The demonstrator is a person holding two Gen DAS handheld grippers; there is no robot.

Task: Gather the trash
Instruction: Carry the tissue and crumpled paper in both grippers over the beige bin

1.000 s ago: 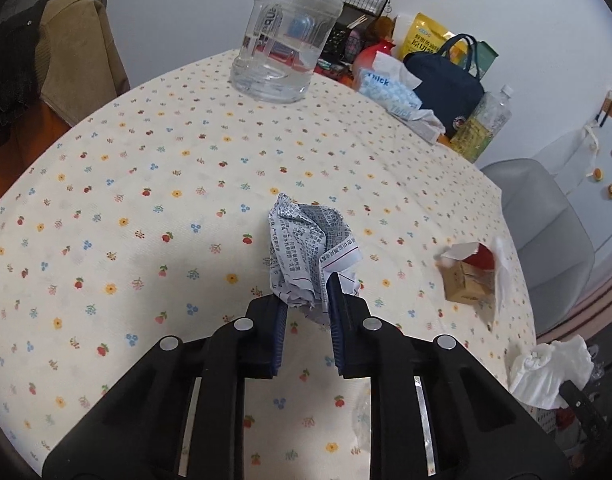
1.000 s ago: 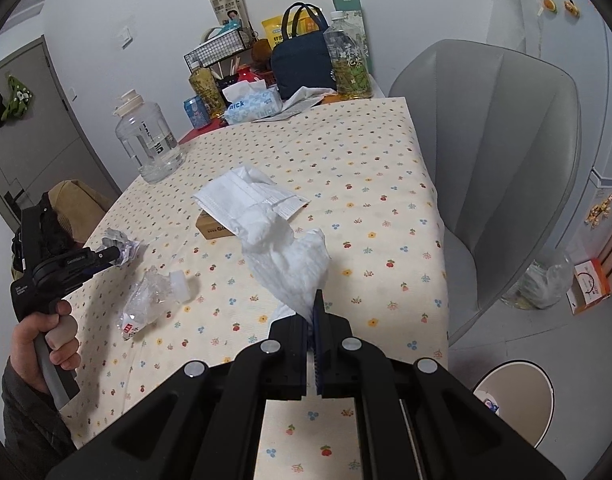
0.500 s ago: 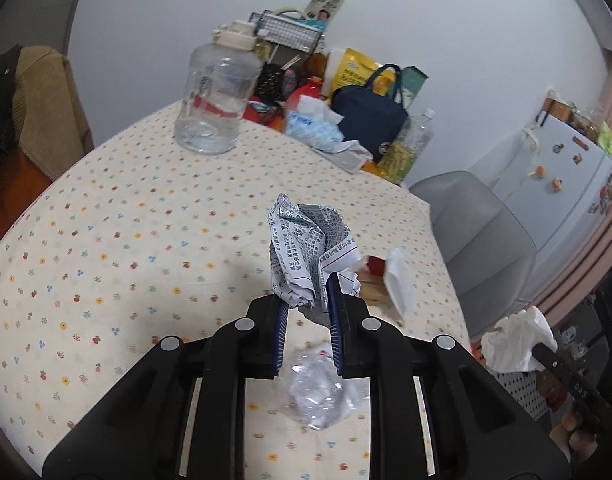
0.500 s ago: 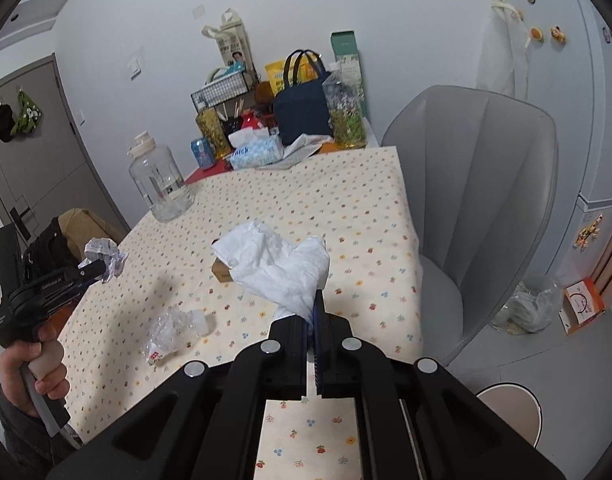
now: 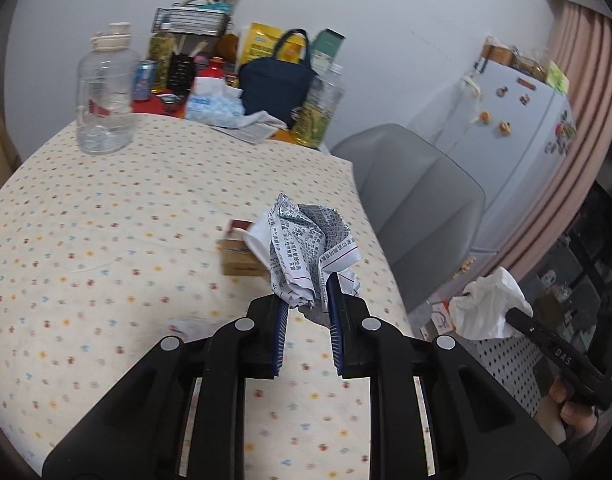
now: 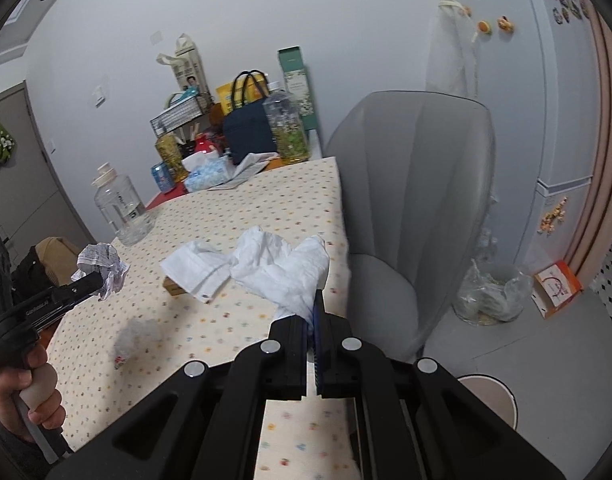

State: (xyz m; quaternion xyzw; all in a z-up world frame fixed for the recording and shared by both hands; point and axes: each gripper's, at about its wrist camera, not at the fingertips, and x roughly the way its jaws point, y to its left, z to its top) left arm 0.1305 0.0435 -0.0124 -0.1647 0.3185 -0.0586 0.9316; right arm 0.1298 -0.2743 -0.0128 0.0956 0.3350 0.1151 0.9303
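Left claw: closed on a crumpled ball of printed white paper, pinched at its lower edge; most of the wad stood proud above the blue pads.
Right claw: clamped tight on one corner of a crumpled white tissue; the rest fanned out loose ahead of the pads.
Position of trash: both pieces were held in the air, clear of the floral-print desk.
Left on desk: a small brown cardboard box with a white sheet lying over it, and a crinkled clear plastic wrapper (blurred, contents not legible).
Bins in view: a round white-rimmed waste bin on the floor at the claw's right, partly hidden; a clear bag of rubbish beside the grey padded chair.
Step in hand (judged): carrying the two pieces toward a bin; the box and wrapper remained to be fetched.
Risk 1: the tissue was held by one corner only; a quick swing could tear it or let it slip free short of the bin.
Risk 2: the paper ball sat high in a shallow pinch; a jolt or roll of the wrist could tip it out.
Risk 3: a release away from the bin's mouth would land the light tissue on the floor.
Risk 4: the chair stood between desk and clear bag; the trailing tissue could snag on it.
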